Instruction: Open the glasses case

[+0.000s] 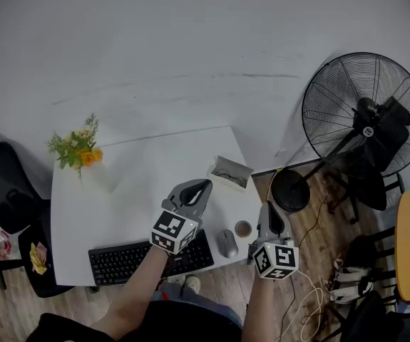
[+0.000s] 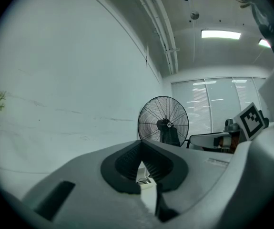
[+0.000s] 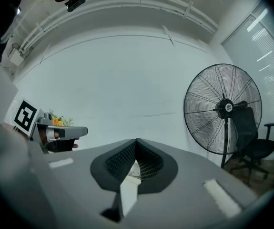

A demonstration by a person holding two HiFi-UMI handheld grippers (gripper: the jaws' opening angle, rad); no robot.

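Wall [image 1: 190, 48]: pale and plain, behind everything.
Fan [image 1: 365, 112]: big black standing fan on the wood floor, right of the counter; it also shows ahead in both gripper views.
Counter [image 1: 140, 191]: white top, carrying all the small things.
Chair [image 1: 1, 177]: black, at the counter's left side.
Keyboard [image 1: 130, 258]: black, along the counter's near edge.
Left tongs [image 1: 205, 186]: held level above the keyboard's right end and pointing toward the far right corner; in the left gripper view the tips [image 2: 140, 141] meet, closed on nothing.
Right tongs [image 1: 269, 208]: held level just off the counter's right edge; in the right gripper view the tips [image 3: 137, 140] are pressed together, empty.
Glasses case [image 1: 232, 171]: near the counter's far right corner, well clear of both tongs; too small to tell whether its lid is up.
Flowers [image 1: 80, 148]: yellow and orange bunch at the far left corner.
Mouse [image 1: 227, 243]: grey, just right of the keyboard.
Cup [image 1: 243, 228]: small, round, beside the mouse.
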